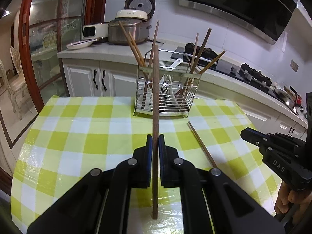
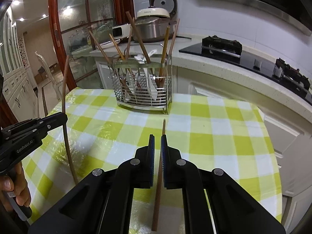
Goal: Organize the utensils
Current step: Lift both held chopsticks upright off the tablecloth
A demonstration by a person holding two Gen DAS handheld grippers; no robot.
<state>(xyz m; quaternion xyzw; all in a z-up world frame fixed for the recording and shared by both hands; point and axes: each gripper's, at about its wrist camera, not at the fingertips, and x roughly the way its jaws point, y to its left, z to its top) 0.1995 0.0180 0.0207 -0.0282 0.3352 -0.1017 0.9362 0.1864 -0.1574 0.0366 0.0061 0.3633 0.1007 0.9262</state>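
Chopsticks are clamped in both tongs, one stick in each. In the left wrist view, the left tongs (image 1: 155, 139) are seen at lower centre, pressed together on a dark chopstick (image 1: 155, 101) that stands nearly upright, its lower end below the pads and its upper end crossing in front of the wire utensil holder (image 1: 165, 97). In the right wrist view, the right tongs (image 2: 158, 139) are likewise closed on a lighter chopstick (image 2: 159, 175), which is held almost along the tongs' own line, its tip showing just beyond the fingertips.

Bare green-and-white checked tabletop (image 2: 214, 136) is seen between both tongs and the holder, with open cloth to either side. The right tongs appear at the right edge of the left view, well apart from the left tongs, and a hand (image 1: 286, 200) is seen beneath them.

The holder stands at the far edge of the tabletop, at upper centre of both views, just in front of a white kitchen counter (image 2: 234, 72). Several chopsticks (image 2: 140, 37) and white spoons (image 2: 150, 85) are already held in it, leaning outward in different directions. The tabletop's left edge drops away toward a tiled floor (image 1: 11, 105) at the left of the frame.
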